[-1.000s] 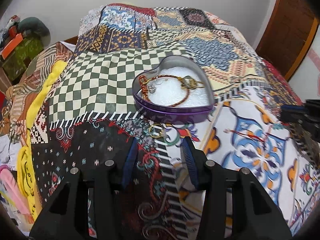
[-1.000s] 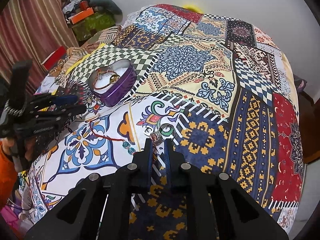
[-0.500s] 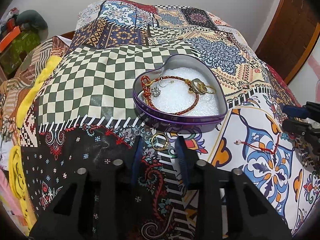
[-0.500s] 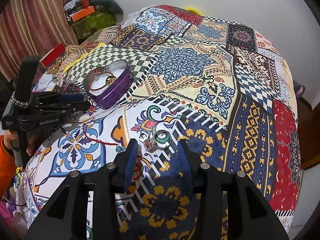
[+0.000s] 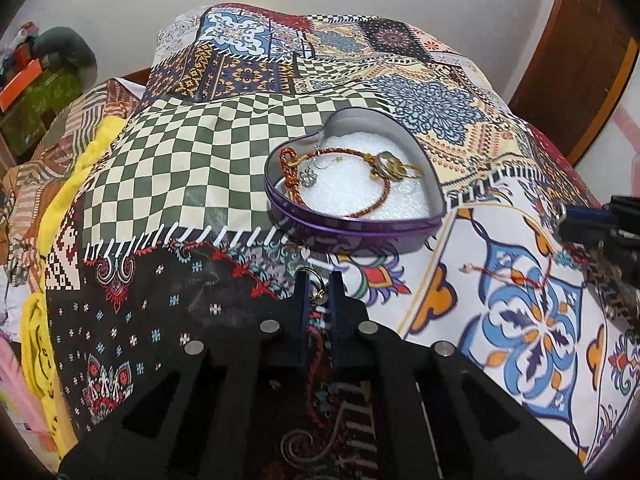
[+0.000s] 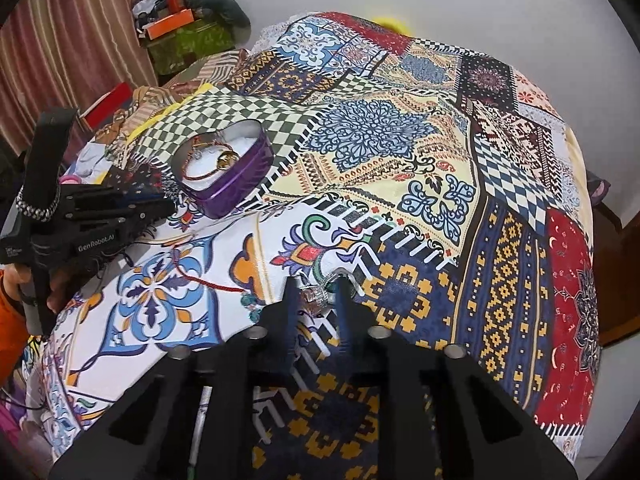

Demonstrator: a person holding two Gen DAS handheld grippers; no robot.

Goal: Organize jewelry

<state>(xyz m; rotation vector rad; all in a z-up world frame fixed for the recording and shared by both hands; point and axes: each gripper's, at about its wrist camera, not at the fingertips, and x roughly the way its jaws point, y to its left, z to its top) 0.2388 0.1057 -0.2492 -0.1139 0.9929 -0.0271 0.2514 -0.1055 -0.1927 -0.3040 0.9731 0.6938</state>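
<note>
Nearest in the left wrist view, the left gripper [image 5: 319,286] points steeply down at the patchwork bedspread [image 5: 168,168] and its jaws have just been closing; they now stand almost together with a small gold ring [image 5: 316,276] pinched between the tips. The ring sits just in front of the tin, so the grip looks meant for a short lift and carry into it.

In the right wrist view, the right gripper [image 6: 317,294] is posed the same way, and its jaws have also just been closing. Between their tips is a sparkly silver ring [image 6: 316,300], with a second, plainer ring [image 6: 340,276] showing just beyond it. The pads seem to press on the silver piece, though whether both rings are caught I cannot tell.

A little farther out, between the two tools, a red string bracelet [image 5: 516,278] lies loose on the white floral patch, not yet collected.

Beyond that rests the purple heart-shaped tin [image 5: 352,228], open and lined with white padding, placed centrally so either hand can reach it. Already inside are a red-and-gold cord bracelet [image 5: 380,200], a small silver charm [image 5: 308,176] and a cluster of gold rings [image 5: 394,168].

Farthest back, at the left, an orange box [image 6: 168,28] sits on a green case, apart from the work.

I judge the task partway done: two pieces being gripped, one bracelet waiting.
</note>
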